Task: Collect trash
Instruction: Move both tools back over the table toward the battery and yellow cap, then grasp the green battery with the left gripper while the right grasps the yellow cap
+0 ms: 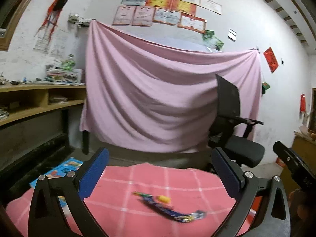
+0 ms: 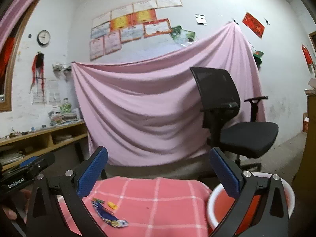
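A blue snack wrapper (image 1: 171,211) lies on the table's pink checked cloth (image 1: 177,179), with a small yellow scrap (image 1: 163,199) and a green scrap (image 1: 141,194) beside it. My left gripper (image 1: 160,152) hangs above them, open, with nothing between its blue pads. In the right wrist view the same wrapper (image 2: 107,216), yellow scrap (image 2: 112,205) and green scrap (image 2: 98,200) sit low on the left. My right gripper (image 2: 158,151) is also open and holds nothing. A red bin with a white rim (image 2: 221,203) stands by the cloth's right edge, partly hidden behind the right finger.
A black office chair (image 2: 237,128) stands beyond the table on the right, before a hung pink sheet (image 2: 148,108). Wooden shelves (image 1: 39,102) with papers line the left wall. A colourful book (image 1: 59,169) lies on the floor to the left.
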`<act>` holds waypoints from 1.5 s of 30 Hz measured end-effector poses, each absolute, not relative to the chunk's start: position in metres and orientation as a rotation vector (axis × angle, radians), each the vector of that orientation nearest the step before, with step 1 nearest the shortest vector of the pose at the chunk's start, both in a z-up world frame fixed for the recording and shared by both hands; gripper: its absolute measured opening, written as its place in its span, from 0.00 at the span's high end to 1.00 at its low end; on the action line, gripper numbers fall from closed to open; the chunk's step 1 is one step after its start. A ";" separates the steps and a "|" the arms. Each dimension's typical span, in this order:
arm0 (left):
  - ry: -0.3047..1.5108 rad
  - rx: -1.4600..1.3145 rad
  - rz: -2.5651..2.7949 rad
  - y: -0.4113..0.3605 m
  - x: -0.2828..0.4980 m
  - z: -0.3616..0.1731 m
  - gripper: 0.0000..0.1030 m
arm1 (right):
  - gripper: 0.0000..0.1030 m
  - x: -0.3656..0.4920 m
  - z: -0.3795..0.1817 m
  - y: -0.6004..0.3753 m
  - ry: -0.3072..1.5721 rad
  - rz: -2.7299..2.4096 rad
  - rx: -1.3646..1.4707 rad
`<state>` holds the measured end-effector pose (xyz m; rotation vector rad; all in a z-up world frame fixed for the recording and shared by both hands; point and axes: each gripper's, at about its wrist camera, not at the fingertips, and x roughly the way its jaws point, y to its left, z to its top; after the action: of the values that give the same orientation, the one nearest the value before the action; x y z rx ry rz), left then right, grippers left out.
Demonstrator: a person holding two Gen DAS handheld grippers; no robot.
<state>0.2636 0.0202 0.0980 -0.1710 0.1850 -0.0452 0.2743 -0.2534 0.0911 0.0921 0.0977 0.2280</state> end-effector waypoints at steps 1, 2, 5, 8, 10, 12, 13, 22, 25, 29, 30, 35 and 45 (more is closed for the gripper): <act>0.186 -0.164 -0.029 0.024 0.262 0.095 0.01 | 0.00 0.274 0.089 -0.248 0.096 0.236 0.081; 0.185 -0.157 -0.012 0.029 0.261 0.091 0.01 | 0.00 0.274 0.088 -0.245 0.097 0.242 0.073; 0.195 -0.150 0.013 0.037 0.261 0.078 0.01 | 0.00 0.277 0.079 -0.230 0.107 0.270 0.034; 0.203 -0.155 0.028 0.044 0.260 0.066 0.01 | 0.00 0.280 0.072 -0.222 0.119 0.283 0.007; 0.210 -0.153 0.037 0.047 0.261 0.058 0.01 | 0.00 0.284 0.067 -0.216 0.133 0.293 -0.008; 0.216 -0.155 0.043 0.049 0.263 0.053 0.01 | 0.00 0.290 0.061 -0.212 0.148 0.300 -0.020; 0.219 -0.155 0.046 0.050 0.263 0.050 0.01 | 0.00 0.292 0.059 -0.210 0.153 0.302 -0.024; 0.271 -0.140 0.058 0.059 0.291 0.035 0.01 | 0.00 0.322 0.037 -0.195 0.228 0.338 -0.065; 0.313 -0.115 0.066 0.059 0.305 0.030 0.01 | 0.00 0.335 0.030 -0.189 0.266 0.346 -0.073; 0.382 -0.086 0.070 0.059 0.326 0.019 0.01 | 0.00 0.355 0.020 -0.181 0.339 0.363 -0.094; 0.410 -0.082 0.070 0.058 0.333 0.015 0.01 | 0.00 0.360 0.017 -0.178 0.362 0.372 -0.097; 0.503 -0.092 0.076 0.059 0.357 0.001 0.02 | 0.15 0.382 0.002 -0.166 0.488 0.435 -0.121; 0.687 -0.146 -0.006 0.062 0.391 -0.023 0.28 | 0.59 0.409 -0.035 -0.130 0.767 0.592 -0.242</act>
<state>0.3909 0.0620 -0.0228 -0.1460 0.6868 -0.0063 0.4087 -0.1296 -0.0353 -0.2416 0.7669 0.5921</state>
